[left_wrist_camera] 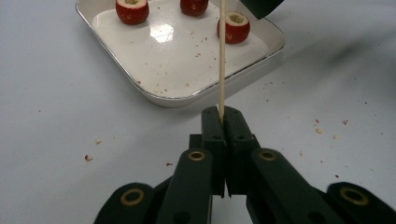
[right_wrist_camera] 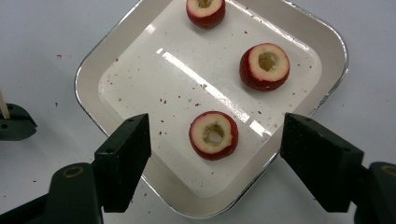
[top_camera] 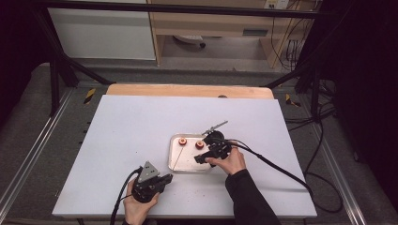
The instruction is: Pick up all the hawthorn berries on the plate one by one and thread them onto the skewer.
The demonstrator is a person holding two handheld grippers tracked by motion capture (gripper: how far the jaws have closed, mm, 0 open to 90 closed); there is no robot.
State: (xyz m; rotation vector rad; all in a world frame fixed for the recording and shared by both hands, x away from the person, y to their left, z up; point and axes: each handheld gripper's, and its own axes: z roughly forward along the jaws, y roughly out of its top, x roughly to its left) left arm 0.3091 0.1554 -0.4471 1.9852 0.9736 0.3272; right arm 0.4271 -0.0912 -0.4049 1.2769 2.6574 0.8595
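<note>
On the white table point(top_camera: 131, 140), left gripper point(left_wrist_camera: 223, 122) clamps a skewer point(left_wrist_camera: 222, 56); right gripper point(right_wrist_camera: 215, 144) gapes over the tray point(right_wrist_camera: 322, 56).

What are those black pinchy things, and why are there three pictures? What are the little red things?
A person sits at a white table and holds a black pinching tool, called a gripper, in each hand. One picture is taken from above. The other two come from small cameras riding on the grippers.

The left gripper has its jaws shut on a thin wooden skewer. The right gripper has its jaws wide open above a shallow white square tray. In the tray lie three small red fruits with hollowed middles; the nearest one sits between the open jaws. Tiny red crumbs are scattered around.
</note>
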